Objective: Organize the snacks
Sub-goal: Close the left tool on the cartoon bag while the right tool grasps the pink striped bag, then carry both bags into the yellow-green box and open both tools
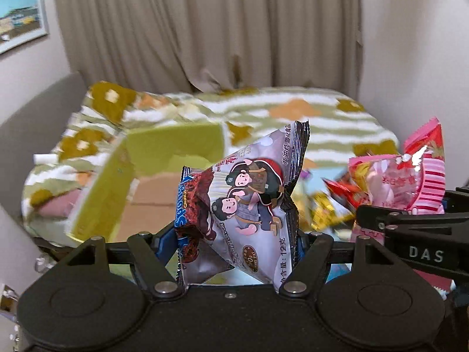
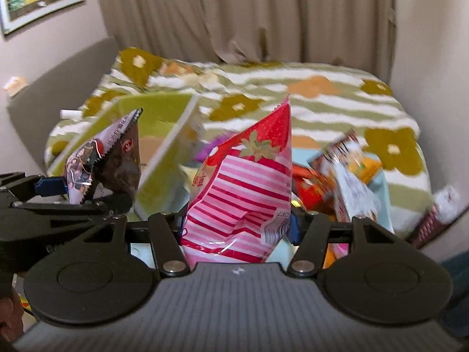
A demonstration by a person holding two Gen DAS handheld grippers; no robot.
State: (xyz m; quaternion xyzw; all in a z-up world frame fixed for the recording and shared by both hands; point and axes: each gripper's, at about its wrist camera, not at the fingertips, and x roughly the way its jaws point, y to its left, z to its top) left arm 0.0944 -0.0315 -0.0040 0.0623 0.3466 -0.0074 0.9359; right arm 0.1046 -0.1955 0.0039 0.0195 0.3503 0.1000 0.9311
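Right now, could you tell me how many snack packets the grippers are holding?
2: a grey cartoon packet in the left gripper, a pink striped packet in the right gripper.

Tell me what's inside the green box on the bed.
The green box stands open, and only its bare brown cardboard bottom shows; no snack is visible there. Its near end is covered by the grey cartoon packet held in the left gripper.
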